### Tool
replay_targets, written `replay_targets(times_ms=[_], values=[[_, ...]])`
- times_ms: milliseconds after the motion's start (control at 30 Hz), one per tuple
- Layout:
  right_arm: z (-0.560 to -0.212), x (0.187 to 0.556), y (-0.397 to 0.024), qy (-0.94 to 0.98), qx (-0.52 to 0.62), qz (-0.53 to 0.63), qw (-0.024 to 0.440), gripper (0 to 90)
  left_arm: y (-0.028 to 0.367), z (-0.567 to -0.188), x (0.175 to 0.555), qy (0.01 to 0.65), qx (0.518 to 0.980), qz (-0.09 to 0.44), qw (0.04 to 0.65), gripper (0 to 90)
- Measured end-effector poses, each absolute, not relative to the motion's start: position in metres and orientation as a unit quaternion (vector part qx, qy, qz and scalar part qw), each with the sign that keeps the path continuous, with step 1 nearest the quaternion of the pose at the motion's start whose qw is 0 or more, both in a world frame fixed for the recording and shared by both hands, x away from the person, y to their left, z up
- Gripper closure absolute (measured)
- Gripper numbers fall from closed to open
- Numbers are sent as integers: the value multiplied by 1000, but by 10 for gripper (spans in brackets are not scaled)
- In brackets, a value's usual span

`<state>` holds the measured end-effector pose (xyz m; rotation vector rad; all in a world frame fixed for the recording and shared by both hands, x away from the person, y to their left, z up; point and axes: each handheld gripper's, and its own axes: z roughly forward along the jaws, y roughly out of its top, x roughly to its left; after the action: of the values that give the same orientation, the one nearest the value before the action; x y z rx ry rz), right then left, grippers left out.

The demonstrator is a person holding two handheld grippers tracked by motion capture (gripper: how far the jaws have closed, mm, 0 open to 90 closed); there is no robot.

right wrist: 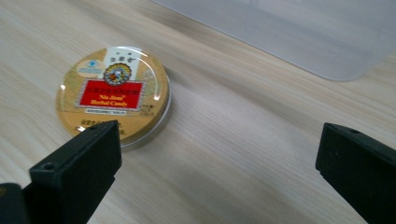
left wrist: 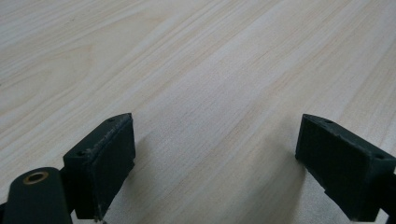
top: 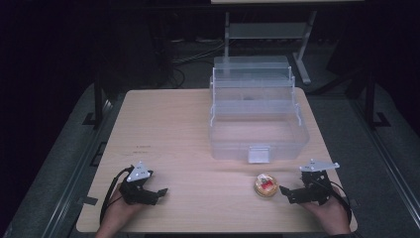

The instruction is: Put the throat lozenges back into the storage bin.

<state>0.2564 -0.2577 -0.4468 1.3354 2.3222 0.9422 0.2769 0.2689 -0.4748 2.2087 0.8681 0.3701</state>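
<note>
the round gold candy tin (top: 265, 185) with a red label lies flat on the wooden table (top: 198, 144), just beside the right gripper (top: 287, 191), off the tips of its jaws toward the middle of the table. in the right gripper view the tin (right wrist: 114, 93) sits ahead of the one jaw at the left of that view and outside the gap, which holds only bare tabletop (right wrist: 243, 154). the person's right hand (top: 329, 213) comes in from the near edge and keeps the gripper low, pointing toward the tin, jaws spread wide and holding nothing. the left hand (top: 119, 210) grips the left gripper (top: 161, 193) near the front left corner, well apart from the tin, aimed toward the table's middle. in the left gripper view its jaws also stand wide over plain wood (left wrist: 201, 93), touching nothing. farther back, a clear plastic toolbox (top: 257, 124) stands open on the right half of the table, its tiered trays raised at the rear, its front latch facing the tin. its pale wall (right wrist: 299, 32) shows beyond the tin.
</note>
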Motion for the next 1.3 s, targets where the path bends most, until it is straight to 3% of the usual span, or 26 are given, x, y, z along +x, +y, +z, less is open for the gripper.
replay_targets(times_ms=[1300], values=[[-439,266,-216,848,403,322,119,0,269,-475,277,337,857,144,361,112]])
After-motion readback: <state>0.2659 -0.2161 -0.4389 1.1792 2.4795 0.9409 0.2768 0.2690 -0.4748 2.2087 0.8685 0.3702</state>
